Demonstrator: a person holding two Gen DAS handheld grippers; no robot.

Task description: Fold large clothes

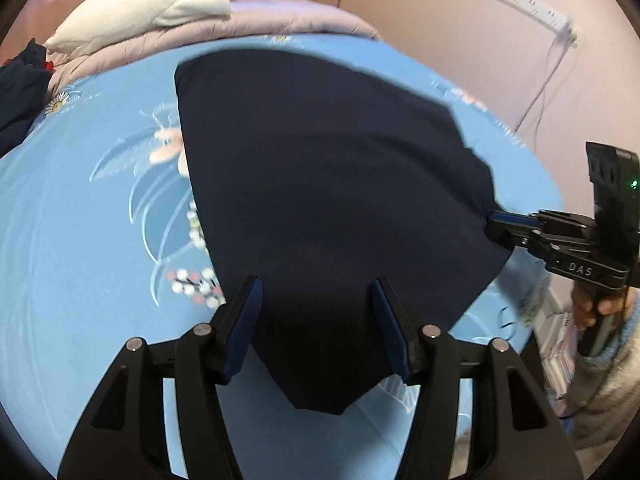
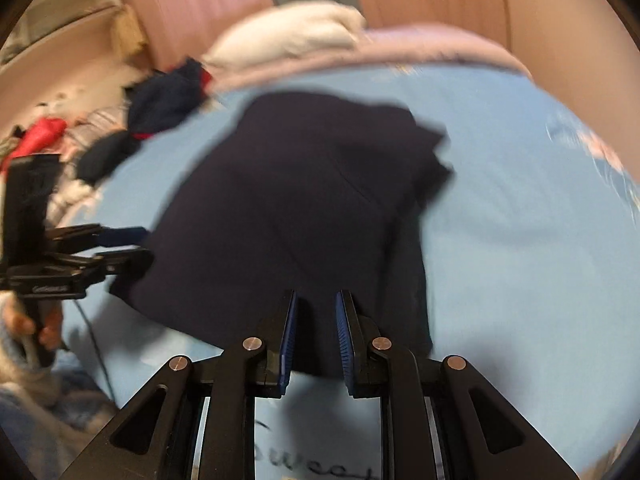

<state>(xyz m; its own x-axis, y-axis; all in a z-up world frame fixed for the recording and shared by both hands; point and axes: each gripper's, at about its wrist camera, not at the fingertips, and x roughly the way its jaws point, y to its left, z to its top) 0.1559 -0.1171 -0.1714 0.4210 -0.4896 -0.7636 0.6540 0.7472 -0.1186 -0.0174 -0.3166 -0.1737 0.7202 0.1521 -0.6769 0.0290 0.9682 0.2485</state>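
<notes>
Across the middle of both views: the dark navy garment (image 1: pixel 328 200) lies spread on the blue floral bedsheet (image 1: pixel 80 240), filling the centre of each frame.
Step in hand: I judge this a mid-fold pass; the cloth looks partly doubled already, with layered edges at its right side in the right wrist view.
Left gripper (image 1: pixel 316 320): I have its fingers spread wide, the garment's near corner lying between them, nothing pinched. In the right wrist view it sits at the left edge, its tips at the cloth's border.
Right gripper (image 2: pixel 316 328): fingers drawn narrow with a small gap left; fabric lies between the blue pads (image 2: pixel 290 328), but I cannot tell whether they bite on it. In the left wrist view, at the right edge of the frame, its tip meets the garment's corner.
Next move, as I judge it: close firmly on both edges, lift them together, and carry them over evenly so the layers stack square.
Material: the garment is matte, smooth, limp knit, likely to sag and slip.
Sheet: thin printed cotton with daisies and pale leaves, lightly creased.
Upper left of the left wrist view: white folded bedding (image 1: pixel 152 4) on a lilac quilt (image 1: pixel 256 20), both soft and puffy.
Blur: the right wrist view is smeared, so fine detail is lost.
</notes>
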